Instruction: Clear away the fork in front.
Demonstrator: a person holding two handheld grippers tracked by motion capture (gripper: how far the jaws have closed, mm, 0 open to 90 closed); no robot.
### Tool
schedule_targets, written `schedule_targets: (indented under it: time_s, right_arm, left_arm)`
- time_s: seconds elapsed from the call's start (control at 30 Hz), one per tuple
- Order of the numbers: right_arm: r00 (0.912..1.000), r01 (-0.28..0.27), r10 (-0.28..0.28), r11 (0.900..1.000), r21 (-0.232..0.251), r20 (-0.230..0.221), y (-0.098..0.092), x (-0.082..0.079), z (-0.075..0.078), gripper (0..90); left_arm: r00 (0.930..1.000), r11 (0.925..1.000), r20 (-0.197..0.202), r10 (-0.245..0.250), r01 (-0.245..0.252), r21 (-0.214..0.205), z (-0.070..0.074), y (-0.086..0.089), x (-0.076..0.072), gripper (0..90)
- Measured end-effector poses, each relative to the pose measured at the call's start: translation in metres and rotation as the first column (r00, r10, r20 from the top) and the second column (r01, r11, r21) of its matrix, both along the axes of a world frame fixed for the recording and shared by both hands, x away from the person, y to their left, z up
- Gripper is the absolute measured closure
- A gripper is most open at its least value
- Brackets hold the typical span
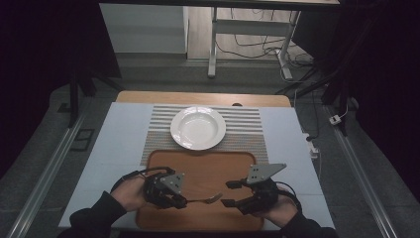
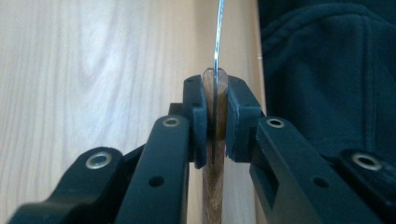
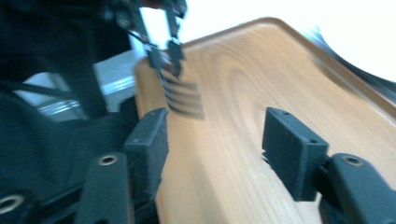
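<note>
A fork (image 1: 210,199) with a wooden handle and metal tines is held level just above the wooden tray (image 1: 208,163), tines pointing right. My left gripper (image 1: 182,202) is shut on its handle; in the left gripper view the pads of that gripper (image 2: 215,88) squeeze the brown handle (image 2: 214,186), and the metal runs edge-on away from them. My right gripper (image 1: 227,193) stands open just right of the tines. In the right gripper view its jaws (image 3: 215,135) are wide apart with nothing between them, and the blurred fork (image 3: 184,98) hangs ahead in the left gripper (image 3: 163,53).
A white deep plate (image 1: 198,128) sits on a striped placemat (image 1: 247,124) beyond the tray. The tray lies on a pale blue table cover (image 1: 119,144). A dark sleeve (image 2: 327,70) runs along the tray's near edge. Table legs and cables stand on the floor behind.
</note>
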State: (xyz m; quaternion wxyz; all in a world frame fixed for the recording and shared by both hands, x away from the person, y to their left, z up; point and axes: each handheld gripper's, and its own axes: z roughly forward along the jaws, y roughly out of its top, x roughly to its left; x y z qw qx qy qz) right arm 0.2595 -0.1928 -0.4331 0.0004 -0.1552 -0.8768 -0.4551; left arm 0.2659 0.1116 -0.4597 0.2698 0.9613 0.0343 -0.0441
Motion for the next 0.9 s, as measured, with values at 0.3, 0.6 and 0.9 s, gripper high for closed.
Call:
schedule_targets:
  time_s: [0.3, 0.6, 0.9]
  right_arm:
    - [0.9774, 0.211, -0.211, 0.9769, -0.031, 0.015, -0.021, 0.000, -0.006, 24.6]
    - [0.9274, 0.372, -0.368, 0.9257, -0.068, 0.068, -0.042, -0.005, -0.008, 14.9]
    - [0.8863, 0.462, -0.457, 0.8844, -0.067, 0.072, -0.060, -0.012, -0.011, 3.9]
  left_arm:
    - [0.9778, 0.9778, -0.035, 0.207, -0.205, 0.040, -0.005, 0.016, 0.001, 79.5]
    - [0.9295, 0.9332, -0.084, 0.359, -0.356, 0.053, -0.009, 0.031, 0.002, 79.4]
    - [0.8463, 0.8552, -0.126, 0.518, -0.507, 0.107, -0.019, 0.040, 0.003, 79.3]
